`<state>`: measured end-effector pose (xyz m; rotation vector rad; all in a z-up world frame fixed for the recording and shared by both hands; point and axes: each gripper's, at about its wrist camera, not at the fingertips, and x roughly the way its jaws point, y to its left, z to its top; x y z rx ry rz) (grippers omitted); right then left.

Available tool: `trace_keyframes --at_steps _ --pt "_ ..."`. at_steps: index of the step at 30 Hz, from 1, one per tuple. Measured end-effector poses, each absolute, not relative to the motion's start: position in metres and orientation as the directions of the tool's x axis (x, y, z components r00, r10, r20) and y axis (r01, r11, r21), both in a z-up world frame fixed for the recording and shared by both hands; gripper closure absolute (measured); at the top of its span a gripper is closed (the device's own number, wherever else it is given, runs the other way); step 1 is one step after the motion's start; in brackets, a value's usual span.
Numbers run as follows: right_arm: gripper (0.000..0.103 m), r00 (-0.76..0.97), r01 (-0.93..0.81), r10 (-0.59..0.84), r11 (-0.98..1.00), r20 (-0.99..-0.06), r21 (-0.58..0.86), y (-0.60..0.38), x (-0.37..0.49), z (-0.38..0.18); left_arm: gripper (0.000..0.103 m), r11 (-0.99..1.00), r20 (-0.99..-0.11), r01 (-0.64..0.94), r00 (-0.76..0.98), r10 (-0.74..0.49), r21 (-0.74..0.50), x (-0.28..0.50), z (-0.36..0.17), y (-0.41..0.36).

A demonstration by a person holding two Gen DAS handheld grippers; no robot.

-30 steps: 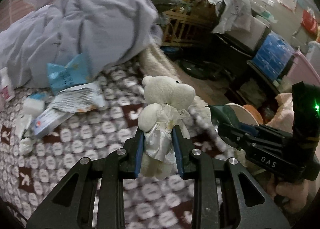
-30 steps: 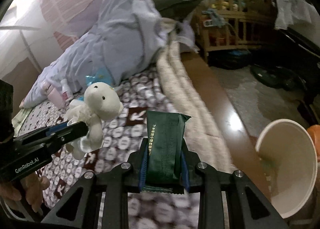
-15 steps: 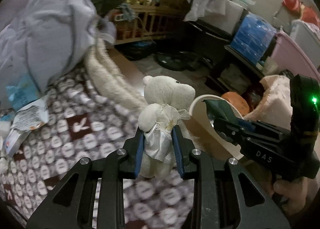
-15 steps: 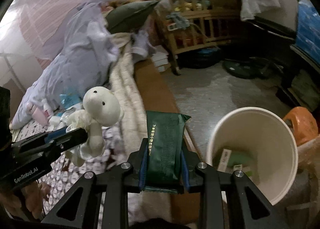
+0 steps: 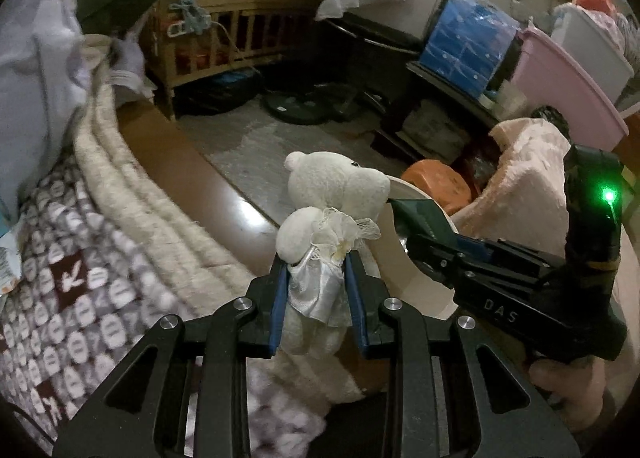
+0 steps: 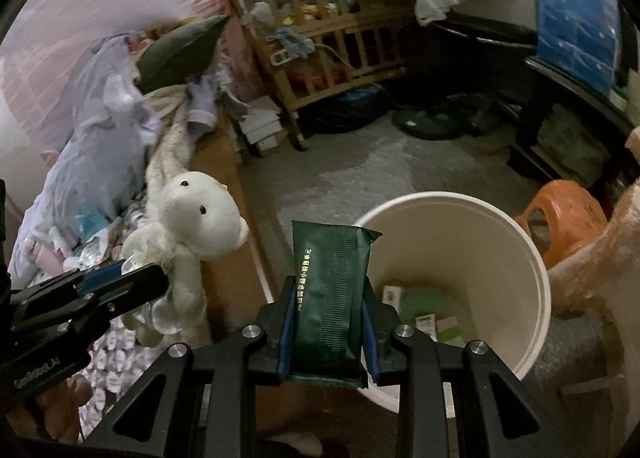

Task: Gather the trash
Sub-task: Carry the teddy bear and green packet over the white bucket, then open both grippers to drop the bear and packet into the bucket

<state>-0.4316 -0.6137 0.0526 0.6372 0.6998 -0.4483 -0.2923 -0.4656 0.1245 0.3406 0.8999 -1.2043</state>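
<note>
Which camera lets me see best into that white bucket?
The right wrist view: the bucket opens toward it, with boxes on its bottom. The left wrist view shows only part of its rim behind the bear.

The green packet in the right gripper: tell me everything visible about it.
The green packet is a dark green, flat, glossy pouch with fine ribbing, crimped ends and a column of small gold print down its left side. It stands upright, clamped at its lower part between the blue pads of the right gripper, its top end free. It is held at the near rim of the white bin, not yet inside. The gripper alone touches it.
</note>
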Motion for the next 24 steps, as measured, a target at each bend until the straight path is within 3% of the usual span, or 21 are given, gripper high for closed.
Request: trace_keyframes --at_steps 24 --pt "0.076 0.632 0.684 -0.238 0.618 -0.737 0.387 -0.662 -0.462 0.022 0.078 0.302 -0.782 0.912 -0.032 -0.623 -0.278 -0.311 0.101 -0.523"
